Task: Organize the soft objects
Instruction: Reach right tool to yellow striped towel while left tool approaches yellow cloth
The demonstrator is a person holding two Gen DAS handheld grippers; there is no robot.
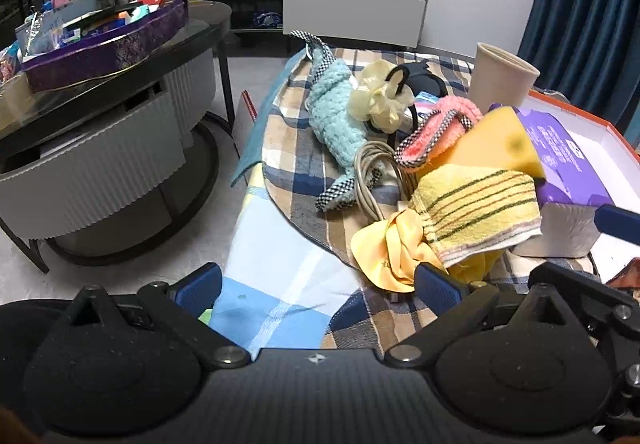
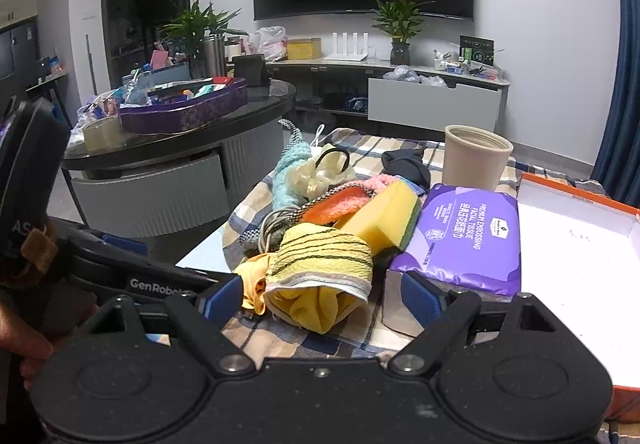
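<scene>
A pile of soft things lies on the plaid cloth point(image 1: 292, 164): a yellow striped towel point(image 1: 480, 208) point(image 2: 320, 256) over a yellow cloth point(image 1: 392, 256), a yellow sponge point(image 1: 496, 142) point(image 2: 384, 216), a pink cloth point(image 1: 436, 128) point(image 2: 340, 204), a light blue knitted cloth point(image 1: 336, 112) point(image 2: 288, 172) and a cream scrunchie point(image 1: 376, 96). My left gripper point(image 1: 320, 284) is open and empty, just short of the yellow cloth. My right gripper point(image 2: 322, 294) is open, its fingers either side of the striped towel's near end.
A purple tissue pack point(image 2: 468, 236) lies right of the pile, beside an open orange-rimmed white box point(image 2: 576, 256). A beige cup point(image 2: 476, 158) stands behind, a coiled cable point(image 1: 372, 172) in the pile. A round dark coffee table point(image 1: 120, 92) stands to the left.
</scene>
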